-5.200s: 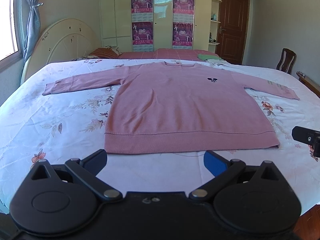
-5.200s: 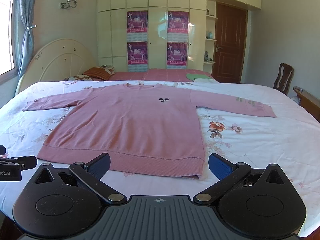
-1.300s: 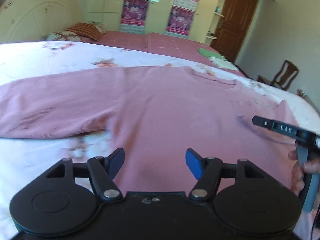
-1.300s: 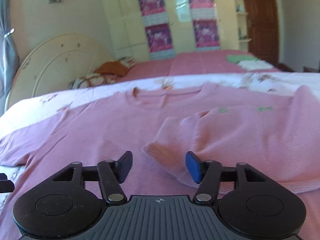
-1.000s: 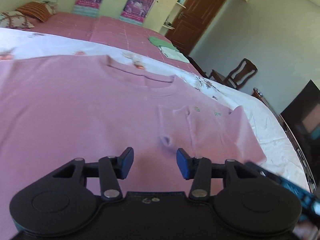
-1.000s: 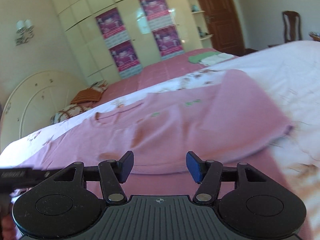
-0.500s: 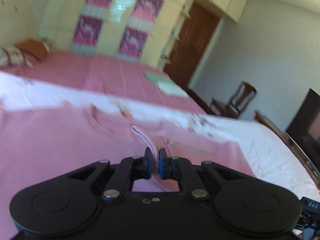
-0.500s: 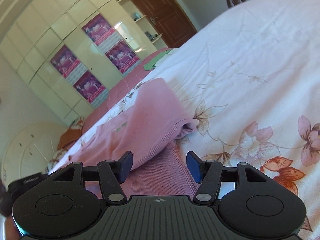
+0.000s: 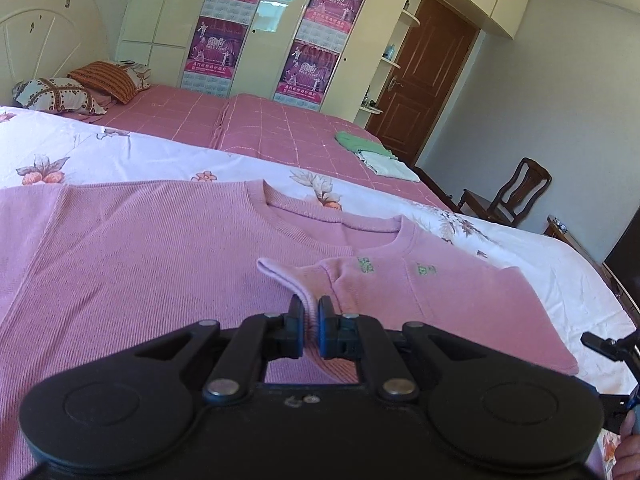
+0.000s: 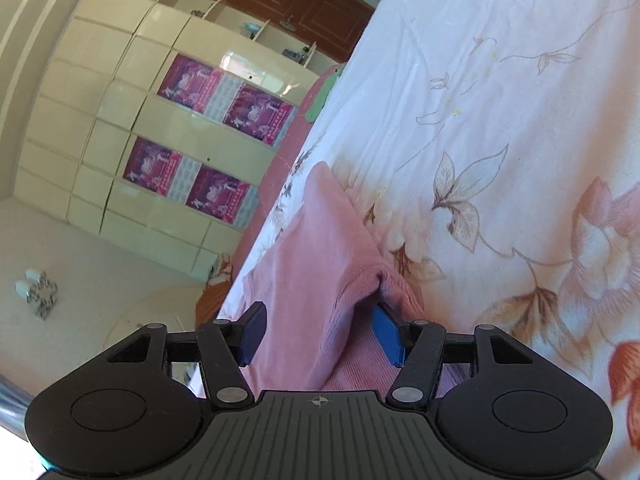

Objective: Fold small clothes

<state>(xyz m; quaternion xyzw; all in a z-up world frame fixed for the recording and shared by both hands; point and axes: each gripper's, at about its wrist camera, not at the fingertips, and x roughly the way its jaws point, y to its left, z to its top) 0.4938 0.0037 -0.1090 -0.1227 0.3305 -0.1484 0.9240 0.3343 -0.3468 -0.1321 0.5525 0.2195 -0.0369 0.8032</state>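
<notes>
1. The sweater lay flat on a floral sheet over the near bed; past it was a pink checked bedspread with pillows at a white headboard and folded green and white cloths.
2. Farther back stood cream wardrobes with purple posters, a brown door and a wooden chair by the wall.
3. Compared with a second ago, the left gripper had clamped shut where it had been open, and the right wrist view had rolled so the room sat tilted.
4. The left gripper pinched the cuff of the sleeve folded across the sweater's chest, just below the neckline.
5. The right gripper stood half open at the sweater's folded edge, its right pad tucked under the fold, cloth between the jaws but not squeezed.
</notes>
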